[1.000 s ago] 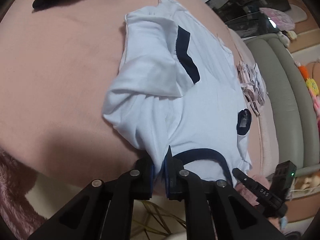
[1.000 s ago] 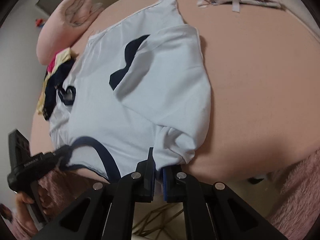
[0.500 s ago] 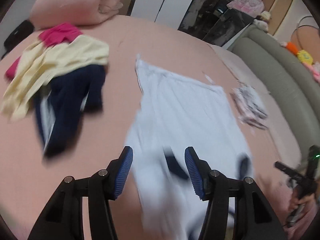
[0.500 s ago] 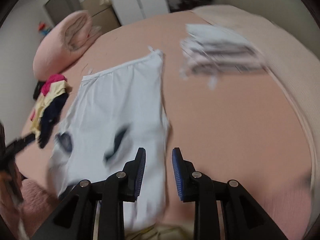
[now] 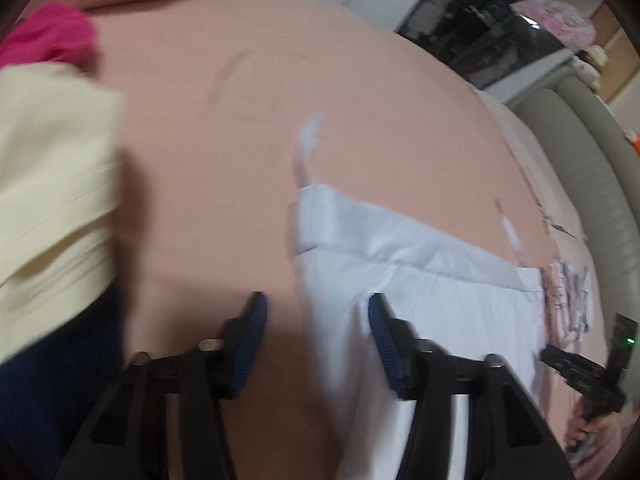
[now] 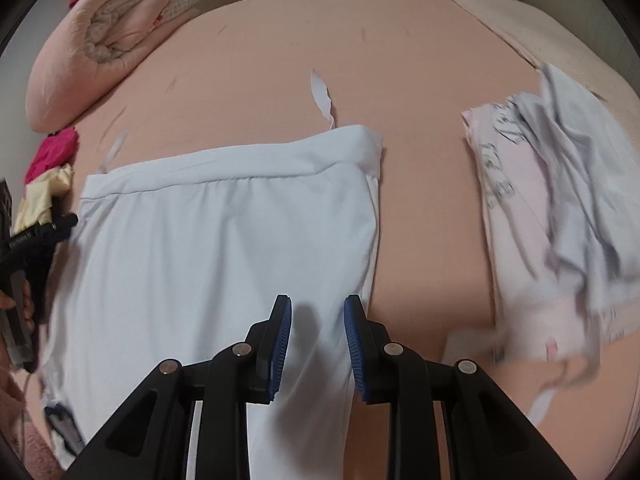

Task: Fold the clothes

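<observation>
Since a second ago I've let go of the white garment (image 6: 224, 248); it lies flat on the pink bed (image 6: 420, 220), mid-frame. My left gripper (image 5: 316, 344) is closing, my right gripper (image 6: 318, 340) stands apart, both empty. Only the right view shows the folded pile (image 6: 560, 208) at right.

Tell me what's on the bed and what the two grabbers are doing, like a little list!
bed: pink sheet
middle: pale blue garment, spread flat
left gripper: open, over the garment's left edge
right gripper: open, over its right edge
right side: pink and grey clothes pile
left side: yellow, pink and navy clothes
far corner: rolled pink quilt
</observation>
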### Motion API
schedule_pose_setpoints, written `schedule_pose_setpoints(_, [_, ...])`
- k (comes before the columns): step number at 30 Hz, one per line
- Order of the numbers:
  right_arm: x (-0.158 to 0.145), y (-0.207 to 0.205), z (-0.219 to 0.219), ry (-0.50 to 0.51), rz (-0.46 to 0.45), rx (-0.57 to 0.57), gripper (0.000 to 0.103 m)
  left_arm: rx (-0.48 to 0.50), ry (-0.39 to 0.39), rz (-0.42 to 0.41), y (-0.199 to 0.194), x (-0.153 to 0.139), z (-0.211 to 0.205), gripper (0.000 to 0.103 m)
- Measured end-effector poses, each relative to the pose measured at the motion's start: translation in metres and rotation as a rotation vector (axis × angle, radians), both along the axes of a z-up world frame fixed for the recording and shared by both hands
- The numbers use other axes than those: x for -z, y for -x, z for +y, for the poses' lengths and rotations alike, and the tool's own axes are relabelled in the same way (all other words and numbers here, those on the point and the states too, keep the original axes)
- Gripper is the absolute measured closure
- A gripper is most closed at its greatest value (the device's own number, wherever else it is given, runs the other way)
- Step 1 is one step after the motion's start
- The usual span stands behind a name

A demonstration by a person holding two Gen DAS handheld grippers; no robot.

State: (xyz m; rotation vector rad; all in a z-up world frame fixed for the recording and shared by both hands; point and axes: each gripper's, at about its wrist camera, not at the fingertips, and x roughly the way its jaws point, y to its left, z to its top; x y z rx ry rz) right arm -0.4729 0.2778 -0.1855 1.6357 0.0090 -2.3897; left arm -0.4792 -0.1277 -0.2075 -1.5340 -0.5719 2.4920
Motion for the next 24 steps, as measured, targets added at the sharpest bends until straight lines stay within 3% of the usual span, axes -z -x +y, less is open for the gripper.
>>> schedule_pose_setpoints(2, [0.008,0.006,-0.001,-0.01,-0.006,-0.003,0.077,0.063,0.081,-0.034,0.009,0.004,0.013,0.101])
schedule_pose_setpoints(8, [0.017,0.016,0.0,-0.015,-0.01,-0.029,0.077,0.316,0.484,-0.054,0.031,-0.025,0.031,0.101])
schedule_pose_setpoints(10, [0.018,0.017,-0.002,-0.03,-0.003,-0.029,0.077,0.352,0.562,-0.05,0.04,-0.032,0.028,0.1])
schedule_pose_setpoints(14, [0.02,0.015,-0.011,-0.086,0.038,-0.052,0.076,0.415,0.574,-0.157,0.041,0.0,0.021,0.094])
schedule_pose_setpoints(16, [0.01,0.011,-0.013,-0.097,0.06,-0.061,0.076,0.347,0.507,-0.102,0.033,-0.019,0.011,0.09])
schedule_pose_setpoints(18, [-0.009,0.006,-0.01,-0.063,0.138,-0.06,0.076,0.296,0.415,-0.028,0.022,-0.038,0.001,0.085])
schedule_pose_setpoints(20, [-0.023,0.008,-0.009,-0.036,0.192,-0.051,0.076,0.323,0.381,0.042,0.013,-0.048,0.002,0.084])
schedule_pose_setpoints(24, [0.004,0.044,-0.027,-0.057,0.074,-0.084,0.076,0.425,0.43,-0.043,0.02,-0.016,0.026,0.085])
